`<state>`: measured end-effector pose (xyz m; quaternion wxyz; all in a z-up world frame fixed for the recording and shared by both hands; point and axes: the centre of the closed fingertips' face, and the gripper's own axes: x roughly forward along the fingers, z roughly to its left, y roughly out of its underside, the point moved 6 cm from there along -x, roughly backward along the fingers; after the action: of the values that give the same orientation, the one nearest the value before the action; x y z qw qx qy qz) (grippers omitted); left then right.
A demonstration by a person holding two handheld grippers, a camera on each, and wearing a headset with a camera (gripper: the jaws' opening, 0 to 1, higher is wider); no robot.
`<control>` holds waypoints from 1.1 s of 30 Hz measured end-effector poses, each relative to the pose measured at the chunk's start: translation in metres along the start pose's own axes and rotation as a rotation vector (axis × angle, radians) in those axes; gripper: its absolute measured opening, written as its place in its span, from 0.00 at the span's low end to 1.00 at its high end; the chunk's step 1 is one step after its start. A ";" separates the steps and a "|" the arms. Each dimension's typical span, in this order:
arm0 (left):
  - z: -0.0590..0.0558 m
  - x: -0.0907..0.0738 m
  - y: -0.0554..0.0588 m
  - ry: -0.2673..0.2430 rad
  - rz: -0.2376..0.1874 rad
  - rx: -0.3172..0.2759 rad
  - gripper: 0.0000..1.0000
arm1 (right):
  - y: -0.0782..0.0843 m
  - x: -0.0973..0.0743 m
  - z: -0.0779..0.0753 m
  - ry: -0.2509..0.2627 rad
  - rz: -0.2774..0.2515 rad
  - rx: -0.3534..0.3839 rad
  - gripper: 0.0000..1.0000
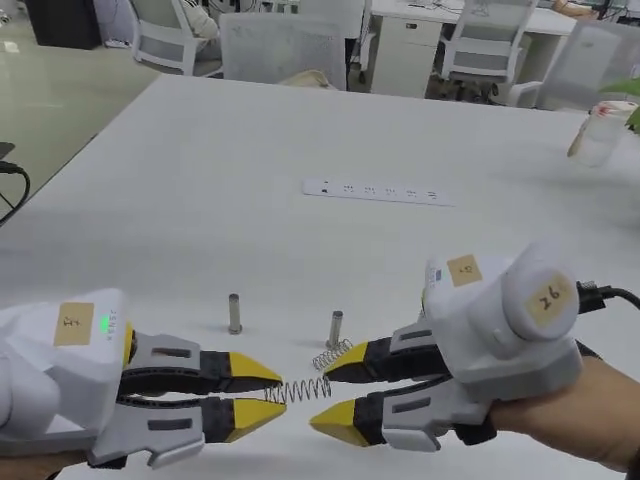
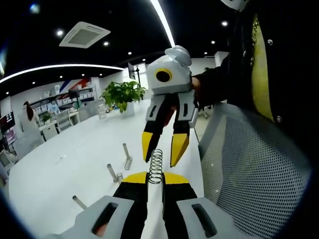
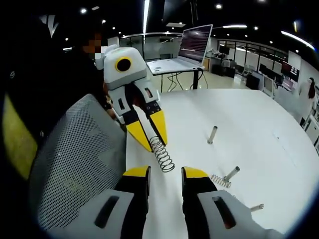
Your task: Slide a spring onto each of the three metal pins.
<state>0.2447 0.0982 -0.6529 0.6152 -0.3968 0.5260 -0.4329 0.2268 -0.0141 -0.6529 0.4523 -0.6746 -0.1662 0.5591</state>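
Left tongs (image 1: 282, 392) are pinched shut on one end of a thin coiled steel spring (image 1: 298, 390), holding it sideways over the white tabletop (image 1: 200, 180), just in front of the short grey metal pin (image 1: 335, 328). Right tongs (image 1: 316, 396) gape wide at its free end. A second spring (image 1: 332, 353) lies at that pin's foot.

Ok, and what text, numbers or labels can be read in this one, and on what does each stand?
"26": handwritten on the round tan sticker on the end cap of the right gripper.
Square tan sticker on top of the same gripper: a small mark, too blurred to read.
Tan label on the left gripper: handwriting, not clear enough to read.
Power strip: markings too small to read.
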 end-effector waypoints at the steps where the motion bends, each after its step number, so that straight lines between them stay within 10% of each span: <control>1: -0.001 0.000 -0.001 0.002 -0.003 0.000 0.02 | 0.000 0.000 0.000 -0.004 -0.002 0.000 0.22; 33: -0.007 0.001 -0.005 0.030 -0.025 -0.008 0.02 | -0.016 -0.007 0.012 -0.058 -0.034 -0.024 0.10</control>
<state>0.2369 0.0952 -0.6496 0.6000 -0.3993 0.5320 -0.4445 0.2181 -0.0056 -0.6360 0.4486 -0.6607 -0.1974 0.5686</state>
